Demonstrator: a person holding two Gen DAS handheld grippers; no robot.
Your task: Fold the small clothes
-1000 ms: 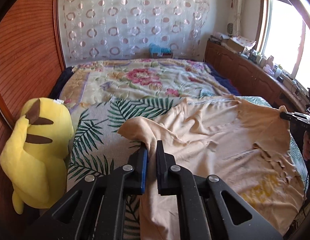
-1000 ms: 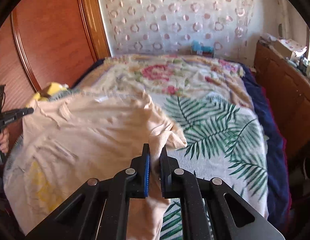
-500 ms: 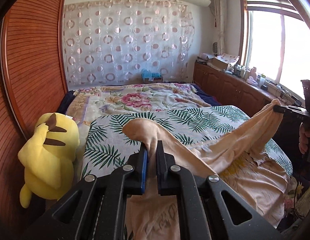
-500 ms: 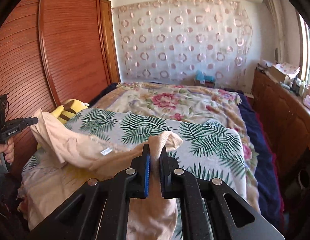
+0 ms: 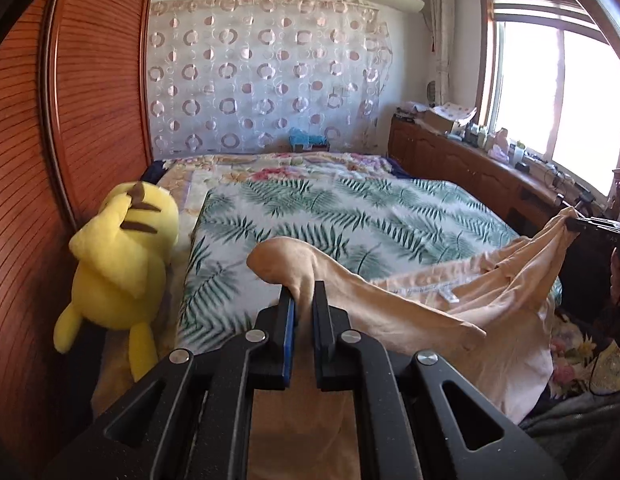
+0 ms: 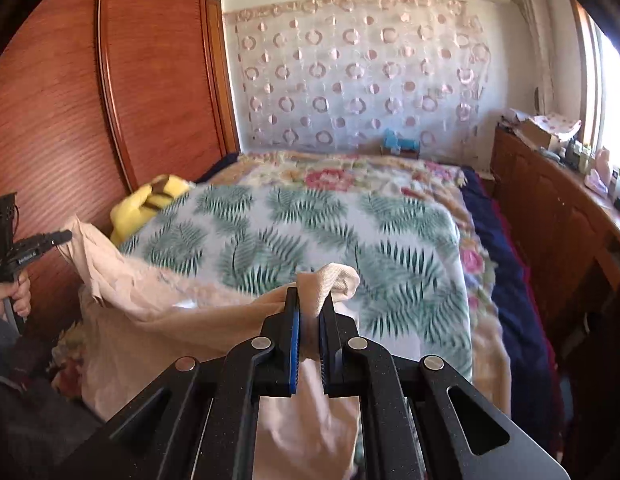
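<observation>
A pale peach garment (image 5: 449,300) hangs stretched between my two grippers at the near end of the bed. My left gripper (image 5: 304,300) is shut on one bunched corner of it, which pokes up past the pads. The other corner is pinched by my right gripper (image 6: 310,300), also shut, with cloth (image 6: 170,312) sagging away to the left. In the left wrist view the right gripper (image 5: 577,224) shows at the far right edge; in the right wrist view the left gripper (image 6: 58,236) shows at the far left. Most of the garment droops over the bed's near edge.
The bed carries a palm-leaf blanket (image 5: 349,216) over a floral cover (image 6: 341,176). A yellow plush toy (image 5: 122,264) leans against the wooden wardrobe (image 5: 50,160) on the left. A wooden sideboard (image 5: 469,168) with clutter runs under the window at right.
Both grippers have pulled back toward the near end of the bed, dragging the garment off the blanket. It lay spread flat a second ago and now hangs bunched between them.
</observation>
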